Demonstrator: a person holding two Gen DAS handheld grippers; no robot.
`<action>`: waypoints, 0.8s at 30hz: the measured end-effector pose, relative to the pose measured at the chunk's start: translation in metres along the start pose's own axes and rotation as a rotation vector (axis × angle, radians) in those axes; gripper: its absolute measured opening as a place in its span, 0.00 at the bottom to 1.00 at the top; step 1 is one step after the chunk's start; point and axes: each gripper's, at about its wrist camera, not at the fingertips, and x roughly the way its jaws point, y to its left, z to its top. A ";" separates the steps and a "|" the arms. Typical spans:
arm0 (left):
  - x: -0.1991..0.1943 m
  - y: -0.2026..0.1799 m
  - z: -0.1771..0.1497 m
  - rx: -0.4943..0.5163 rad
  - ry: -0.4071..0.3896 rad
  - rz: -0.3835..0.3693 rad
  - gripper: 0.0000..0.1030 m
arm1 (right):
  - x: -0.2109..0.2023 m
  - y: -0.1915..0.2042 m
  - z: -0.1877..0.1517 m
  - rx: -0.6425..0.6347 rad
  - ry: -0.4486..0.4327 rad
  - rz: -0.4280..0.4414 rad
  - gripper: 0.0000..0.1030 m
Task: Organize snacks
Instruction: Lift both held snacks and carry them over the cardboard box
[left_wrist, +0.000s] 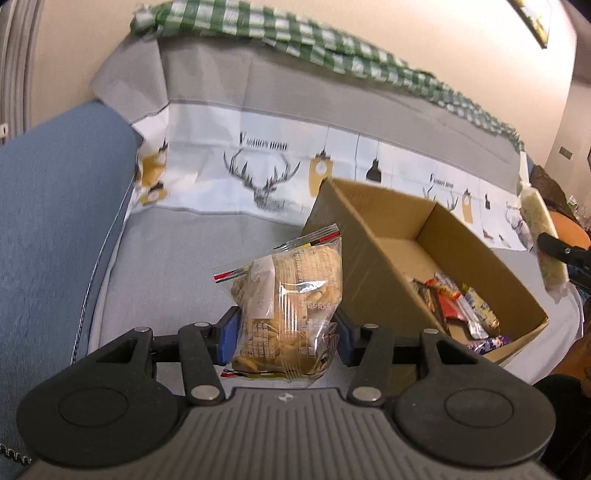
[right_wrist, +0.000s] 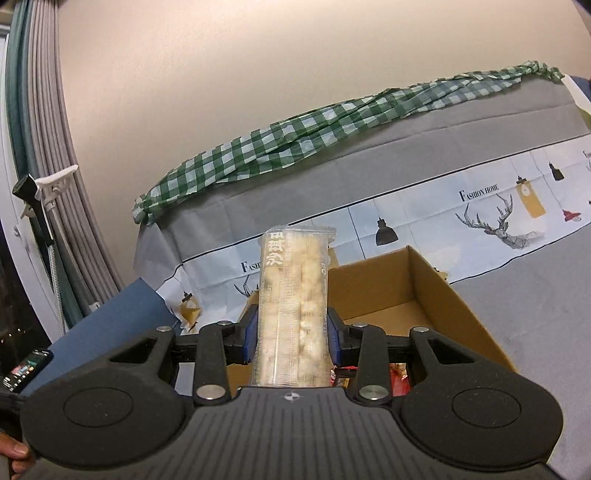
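My left gripper (left_wrist: 283, 334) is shut on a clear bag of golden crackers (left_wrist: 291, 302), held just left of an open cardboard box (left_wrist: 373, 258) on the grey sofa cover. Several wrapped snacks (left_wrist: 458, 306) lie in the box's near corner. In the right wrist view my right gripper (right_wrist: 291, 338) is shut on a tall clear pack of pale puffed snack (right_wrist: 293, 295), standing upright over the near edge of the cardboard box (right_wrist: 436, 291). The same pale pack (left_wrist: 537, 218) and a dark part of the right gripper show at the far right of the left wrist view.
A green checked cloth (left_wrist: 295, 33) lies along the sofa back. A printed band with deer and lamps (left_wrist: 258, 173) crosses the cover. A blue armrest (left_wrist: 55, 221) stands at the left. Curtains (right_wrist: 40, 184) and a phone (right_wrist: 24, 369) are at the left of the right wrist view.
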 end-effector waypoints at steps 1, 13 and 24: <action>-0.001 -0.001 0.000 0.001 -0.013 0.000 0.55 | -0.001 0.000 0.000 -0.003 -0.002 -0.001 0.37; -0.012 -0.057 0.015 0.051 -0.072 0.030 0.55 | 0.000 -0.017 -0.001 0.047 0.004 -0.013 0.37; -0.019 -0.126 0.056 0.072 -0.104 -0.044 0.55 | 0.006 -0.017 -0.001 0.045 0.013 -0.047 0.37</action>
